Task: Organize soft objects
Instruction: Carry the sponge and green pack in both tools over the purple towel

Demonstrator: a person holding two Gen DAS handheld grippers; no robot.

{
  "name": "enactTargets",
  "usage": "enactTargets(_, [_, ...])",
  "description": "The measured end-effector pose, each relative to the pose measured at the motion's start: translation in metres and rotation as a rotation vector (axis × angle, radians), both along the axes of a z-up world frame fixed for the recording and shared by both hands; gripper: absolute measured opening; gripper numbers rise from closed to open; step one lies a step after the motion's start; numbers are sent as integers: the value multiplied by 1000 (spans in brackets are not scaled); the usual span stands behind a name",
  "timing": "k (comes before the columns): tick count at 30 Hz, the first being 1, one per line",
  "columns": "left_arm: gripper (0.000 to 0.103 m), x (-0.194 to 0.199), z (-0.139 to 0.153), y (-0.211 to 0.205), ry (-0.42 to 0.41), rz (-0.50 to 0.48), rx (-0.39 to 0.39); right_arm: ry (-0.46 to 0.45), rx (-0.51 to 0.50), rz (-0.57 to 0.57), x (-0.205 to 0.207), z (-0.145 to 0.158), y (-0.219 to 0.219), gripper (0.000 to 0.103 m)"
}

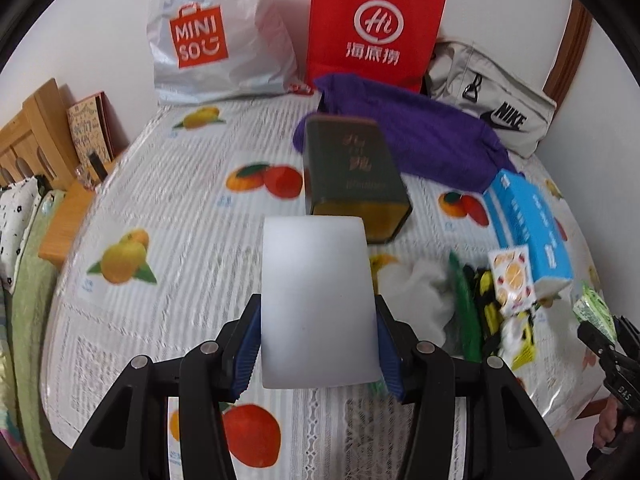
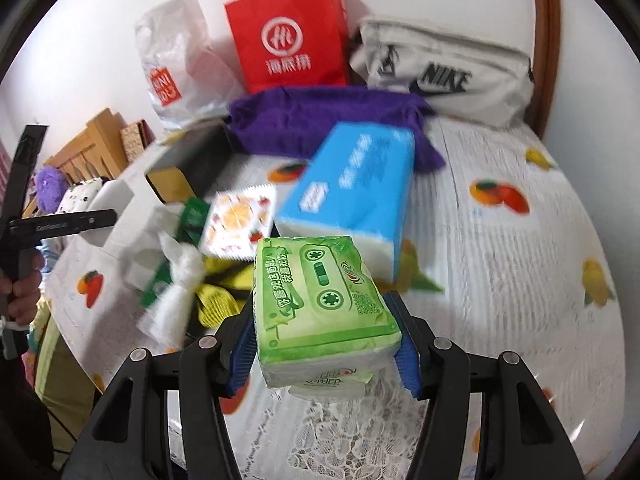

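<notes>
While both grippers hang over the fruit-print tablecloth, each one is already loaded: a plain white block is pinched between the blue pads of the left gripper, and a green tissue pack with a cassette drawing is clamped in the right gripper, so both sets of jaws are closed on something, not empty

Just past the fingers, toward the right side of the surface as seen from the left wrist, a messy little pile is found: a crumpled white tissue, some green and yellow wrappers and a small fruit-print packet, all overlapping. Right behind that pile a blue tissue box is lying, touching the packet

Near the middle of the surface a dark green tin is seen, blurred, so whether it's lying flat or tipped can't be told. Behind it a purple towel is spread toward the far edge

Along the far edge, against the wall, three bags are lined up: a MINISO plastic bag at the left, a red paper bag in the middle, and a grey Nike bag at the far right corner
</notes>
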State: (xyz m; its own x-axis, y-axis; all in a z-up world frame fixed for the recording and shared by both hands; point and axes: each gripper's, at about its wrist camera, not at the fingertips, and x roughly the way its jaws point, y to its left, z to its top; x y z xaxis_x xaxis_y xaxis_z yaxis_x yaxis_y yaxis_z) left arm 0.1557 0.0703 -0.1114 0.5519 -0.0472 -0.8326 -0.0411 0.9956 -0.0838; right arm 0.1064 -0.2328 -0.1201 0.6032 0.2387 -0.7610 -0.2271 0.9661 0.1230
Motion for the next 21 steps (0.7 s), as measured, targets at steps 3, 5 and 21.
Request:
enactTargets(3, [50,10,12,-2,-7,7,9,-34,5,8,6,18,0,58])
enactTargets(5, [50,20,20,-4,-18,4,14,-53,2,0,13,27,-2,58])
enactTargets(21, [50,108,54,-15,-45,-29,40,-107,-51,-63,113,72,10,58])
